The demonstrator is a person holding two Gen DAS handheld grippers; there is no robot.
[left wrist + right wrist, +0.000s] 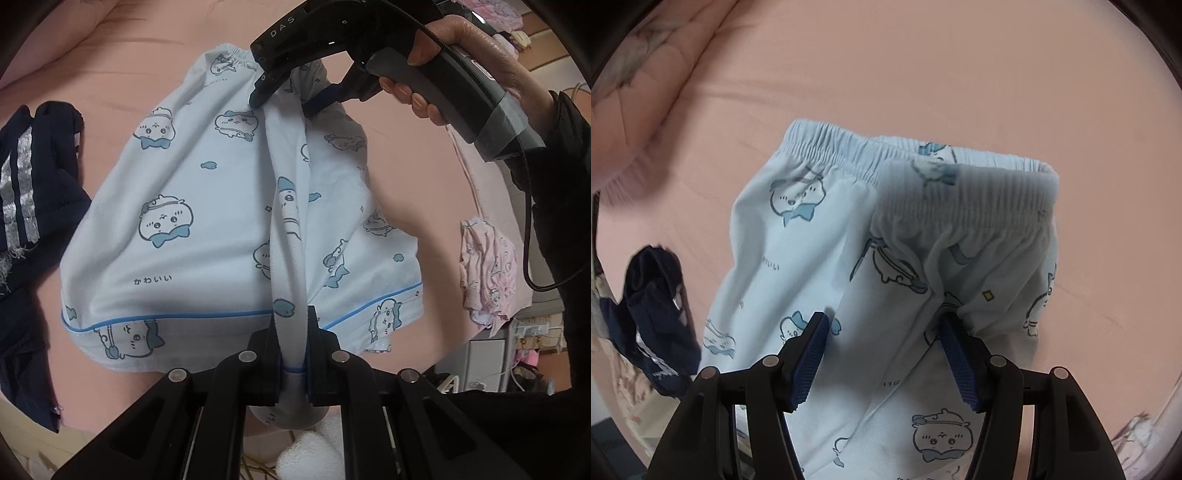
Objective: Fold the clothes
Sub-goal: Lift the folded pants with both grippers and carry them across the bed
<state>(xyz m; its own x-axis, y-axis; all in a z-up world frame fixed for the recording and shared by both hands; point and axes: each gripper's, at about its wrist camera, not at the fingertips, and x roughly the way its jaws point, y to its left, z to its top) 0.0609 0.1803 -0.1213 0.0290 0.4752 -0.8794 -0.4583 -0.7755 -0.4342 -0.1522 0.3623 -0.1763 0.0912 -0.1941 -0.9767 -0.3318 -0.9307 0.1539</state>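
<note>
Light blue shorts (177, 229) with cartoon prints lie on the pink bed sheet (140, 48), elastic waistband at the far end. A raised ridge of fabric runs down their middle. My left gripper (293, 321) is shut on the near end of that ridge at the blue-piped hem. My right gripper (282, 105), held by a person's hand (461, 55), points down near the waistband. In the right wrist view the right gripper (882, 321) stands open over the shorts (790, 266). The ridge runs between its blue pads (809, 354), which do not press on it.
A dark navy garment (26, 184) with silver stripes lies left of the shorts, also in the right wrist view (653, 332). A pink printed garment (487, 266) hangs at the bed's right edge. A quilt (646, 110) lies at the far left. Furniture (480, 362) stands beyond the bed.
</note>
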